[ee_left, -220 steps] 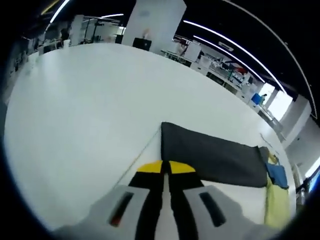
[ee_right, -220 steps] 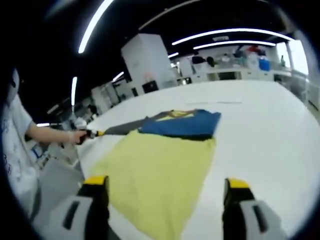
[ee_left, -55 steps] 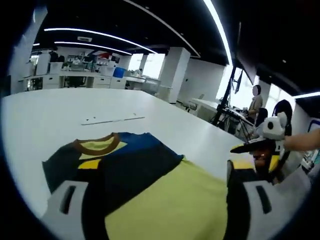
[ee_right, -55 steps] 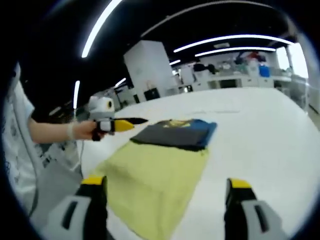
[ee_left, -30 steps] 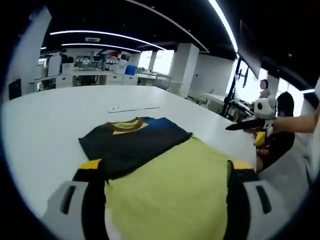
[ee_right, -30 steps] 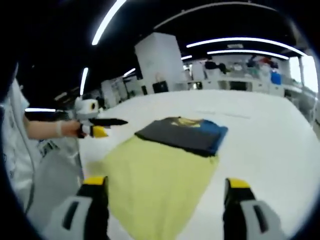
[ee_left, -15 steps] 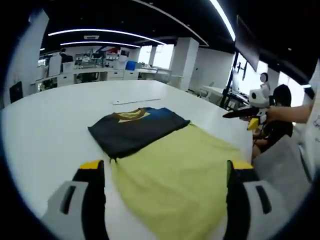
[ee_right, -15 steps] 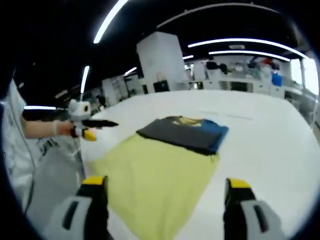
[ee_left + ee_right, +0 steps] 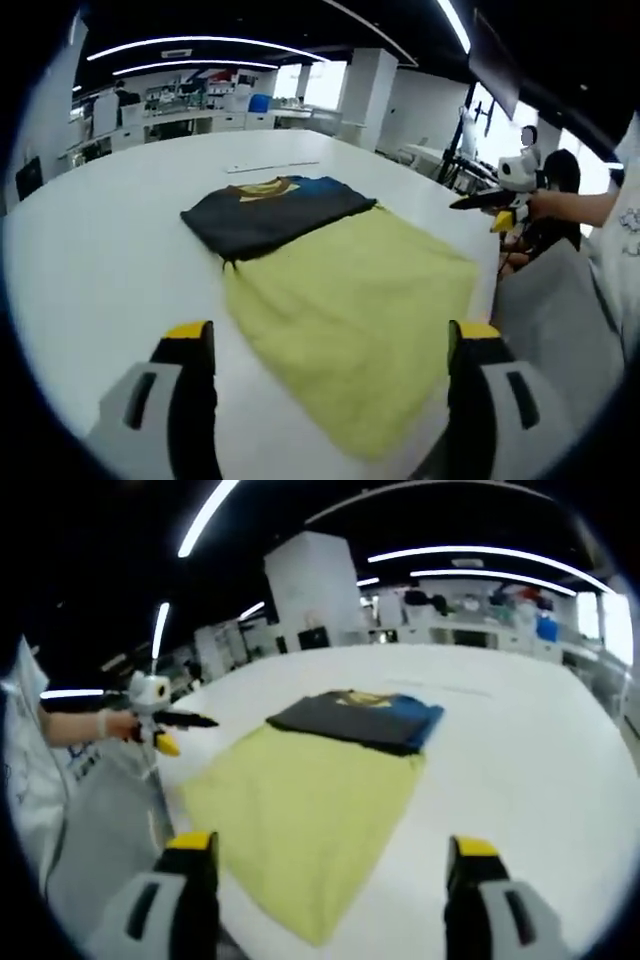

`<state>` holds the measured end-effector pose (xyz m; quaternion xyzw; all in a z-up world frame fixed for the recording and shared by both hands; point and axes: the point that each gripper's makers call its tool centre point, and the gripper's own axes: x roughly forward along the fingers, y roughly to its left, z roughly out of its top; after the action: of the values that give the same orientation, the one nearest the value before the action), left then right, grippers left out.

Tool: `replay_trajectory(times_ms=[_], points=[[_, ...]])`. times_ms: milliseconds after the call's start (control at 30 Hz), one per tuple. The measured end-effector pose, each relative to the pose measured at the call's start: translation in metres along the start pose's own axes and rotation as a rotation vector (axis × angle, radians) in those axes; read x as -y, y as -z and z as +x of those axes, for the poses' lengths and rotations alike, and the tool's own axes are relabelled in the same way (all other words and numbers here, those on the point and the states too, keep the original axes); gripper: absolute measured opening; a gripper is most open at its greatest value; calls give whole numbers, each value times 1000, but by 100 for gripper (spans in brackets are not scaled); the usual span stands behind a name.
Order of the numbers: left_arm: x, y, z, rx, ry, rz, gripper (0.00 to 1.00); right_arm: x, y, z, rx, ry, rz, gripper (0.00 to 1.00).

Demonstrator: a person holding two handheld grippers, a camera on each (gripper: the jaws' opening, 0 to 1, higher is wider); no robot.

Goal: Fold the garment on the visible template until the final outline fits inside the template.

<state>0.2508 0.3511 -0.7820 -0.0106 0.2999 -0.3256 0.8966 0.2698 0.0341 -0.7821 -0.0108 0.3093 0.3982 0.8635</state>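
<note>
Left gripper view: left gripper [image 9: 325, 345] wide open, empty, above garment [image 9: 345, 300].

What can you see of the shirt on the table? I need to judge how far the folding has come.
The shirt lies flat on the white table, untouched by either gripper. It looks like soft knit cloth. Its lower body is pale yellow and spread out toward the near table edge. Its upper part, dark grey with a blue panel and a yellow patch at a brown-trimmed collar, looks folded into a neat block at the far end. In the right gripper view the yellow part tapers toward the camera.
</note>
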Motion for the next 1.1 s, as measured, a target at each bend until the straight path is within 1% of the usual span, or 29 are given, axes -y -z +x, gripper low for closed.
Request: replay_trajectory(times_ms=[67,200,233,300,333,400,467,600,667,700,767,833,933,1033,1100], points=[[1,7,-4,-11,1,-17,89,-1,7,-1,-14,3,1,94],[4,22,-9,-36,-1,-43,87,-3,18,-3,-34,2,12,92],[5,30,-10,-61,2,-54,84,-5,22,-3,-42,1,13,92],[8,39,-12,-84,5,-59,79,-8,28,-3,-63,3,7,88],[13,43,-13,-100,15,-79,76,-10,34,-4,-85,2,4,87],[18,49,-16,-114,23,-100,72,-11,42,-4,-105,2,12,88],[16,57,-17,-145,28,-123,66,-11,45,-5,-110,7,15,86],[17,66,-20,-178,37,-142,60,-10,49,-6,-124,3,38,78],[17,71,-23,-187,45,-156,54,-12,52,-7,-140,0,54,74],[18,73,-24,-202,46,-178,51,-13,53,-7,-143,0,56,72],[19,76,-27,-217,46,-192,44,-9,56,-8,-153,6,57,68],[21,78,-28,-227,52,-206,38,-8,60,-9,-170,8,71,60],[20,84,-30,-249,56,-230,30,-7,62,-8,-169,3,108,51],[21,85,-31,-241,60,-255,27,-7,67,-8,-182,6,123,44],[21,87,-31,-246,63,-277,24,-6,70,-8,-187,6,142,39]])
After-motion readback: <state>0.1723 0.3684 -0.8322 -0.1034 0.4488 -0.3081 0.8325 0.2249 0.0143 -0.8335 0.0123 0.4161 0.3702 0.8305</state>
